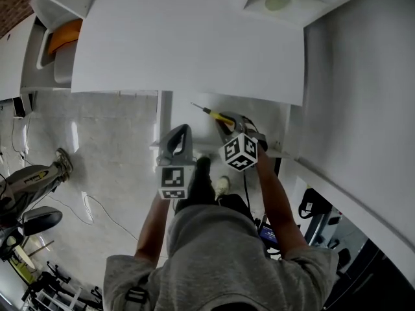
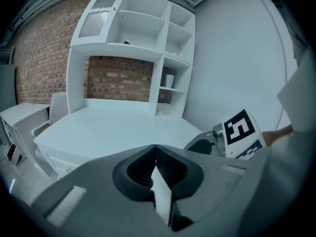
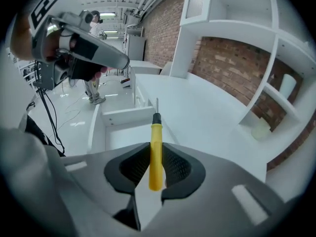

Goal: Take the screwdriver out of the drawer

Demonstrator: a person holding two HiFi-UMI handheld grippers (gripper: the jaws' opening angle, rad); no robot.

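My right gripper (image 3: 156,168) is shut on the yellow handle of the screwdriver (image 3: 156,149). Its thin metal shaft points forward, past the jaws. In the head view the screwdriver (image 1: 212,113) sticks out up and to the left of the right gripper (image 1: 225,124), above the open white drawer (image 1: 262,113). The right gripper view shows the drawer (image 3: 126,125) below the tool, with nothing seen inside it. My left gripper (image 1: 183,131) hangs just to the left, over the drawer's front corner. Its jaws (image 2: 155,154) are shut with nothing between them.
A white desk top (image 1: 188,37) spreads ahead of the drawer, with a white shelf unit (image 2: 143,48) on it against a brick wall. A white wall (image 1: 363,102) stands at the right. Exercise machines (image 1: 29,199) and cables lie on the floor at the left.
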